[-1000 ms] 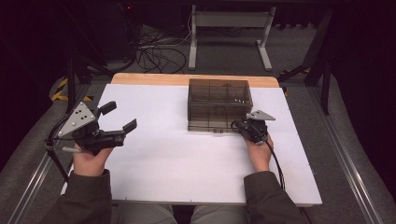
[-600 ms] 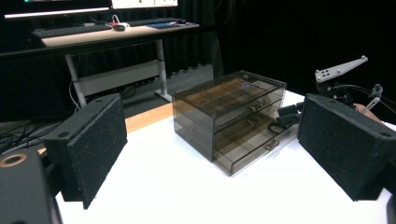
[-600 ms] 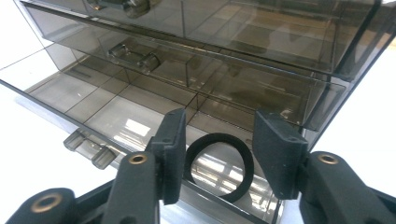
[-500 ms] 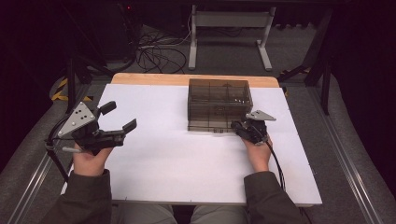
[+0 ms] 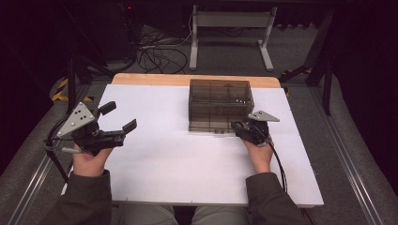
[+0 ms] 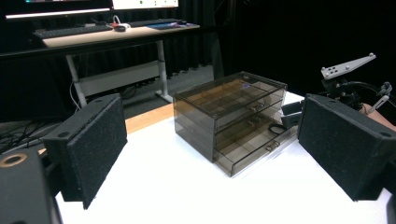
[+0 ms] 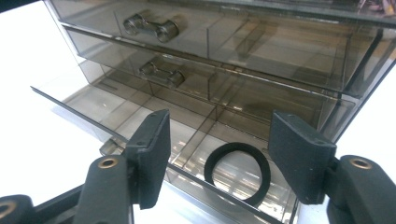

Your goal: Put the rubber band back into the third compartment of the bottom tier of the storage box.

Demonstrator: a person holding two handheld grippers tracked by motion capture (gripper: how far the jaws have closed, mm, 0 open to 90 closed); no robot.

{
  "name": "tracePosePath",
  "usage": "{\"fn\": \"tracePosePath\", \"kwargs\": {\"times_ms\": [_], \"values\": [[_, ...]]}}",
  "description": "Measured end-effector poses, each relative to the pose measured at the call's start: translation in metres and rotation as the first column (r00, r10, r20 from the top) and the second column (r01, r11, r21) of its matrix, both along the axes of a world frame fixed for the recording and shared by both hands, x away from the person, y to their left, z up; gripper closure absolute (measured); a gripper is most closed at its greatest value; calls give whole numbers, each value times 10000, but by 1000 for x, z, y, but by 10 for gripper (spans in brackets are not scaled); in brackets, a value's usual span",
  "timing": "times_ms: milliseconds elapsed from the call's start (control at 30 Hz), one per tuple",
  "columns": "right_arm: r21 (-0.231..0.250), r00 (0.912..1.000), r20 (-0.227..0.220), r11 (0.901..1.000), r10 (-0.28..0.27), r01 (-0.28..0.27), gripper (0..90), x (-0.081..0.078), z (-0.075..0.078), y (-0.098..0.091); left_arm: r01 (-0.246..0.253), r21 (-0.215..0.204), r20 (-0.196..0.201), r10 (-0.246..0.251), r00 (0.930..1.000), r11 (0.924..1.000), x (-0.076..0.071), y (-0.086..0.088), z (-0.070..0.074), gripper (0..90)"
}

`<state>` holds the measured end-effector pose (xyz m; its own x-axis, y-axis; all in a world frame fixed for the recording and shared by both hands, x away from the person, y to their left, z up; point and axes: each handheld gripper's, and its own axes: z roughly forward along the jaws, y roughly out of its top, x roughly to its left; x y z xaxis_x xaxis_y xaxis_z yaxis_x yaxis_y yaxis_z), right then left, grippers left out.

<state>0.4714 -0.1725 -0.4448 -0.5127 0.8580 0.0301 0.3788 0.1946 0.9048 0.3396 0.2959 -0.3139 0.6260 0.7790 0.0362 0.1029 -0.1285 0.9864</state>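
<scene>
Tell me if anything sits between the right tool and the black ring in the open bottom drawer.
The drawer's clear front wall crosses between the right tool and the black ring; the open top leaves a path from above.

white tabletop [image 5: 187, 164] | grey desk frame [image 5: 230, 28] behind | cables [image 5: 155, 54] on floor | keyboard [image 6: 70, 31] on far desk [image 6: 116, 35]

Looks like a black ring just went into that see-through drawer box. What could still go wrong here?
The ring lies in the open bottom drawer, between the right gripper's open fingers, which have just been opening. Pulling back carelessly might snag it or bump the drawer's front. The left gripper is far off, so pushing the drawer shut may slide the box.
</scene>
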Motion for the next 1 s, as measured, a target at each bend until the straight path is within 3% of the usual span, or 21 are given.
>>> {"fn": "tracePosePath", "kwargs": {"times_ms": [467, 733, 1000], "values": [[551, 9982, 208, 9968, 569, -579, 278, -11, 15, 5, 21, -12, 9, -21, 10000, 10000, 0, 0, 1, 91], [924, 9957, 233, 9915, 900, -917, 173, -15, 23, 8, 13, -24, 19, -13, 10000, 10000, 0, 0, 1, 90], [1108, 9920, 465, 9864, 1170, -1215, 126, -22, 35, 10, 11, -25, 22, -10, 10000, 10000, 0, 0, 1, 91]]}}
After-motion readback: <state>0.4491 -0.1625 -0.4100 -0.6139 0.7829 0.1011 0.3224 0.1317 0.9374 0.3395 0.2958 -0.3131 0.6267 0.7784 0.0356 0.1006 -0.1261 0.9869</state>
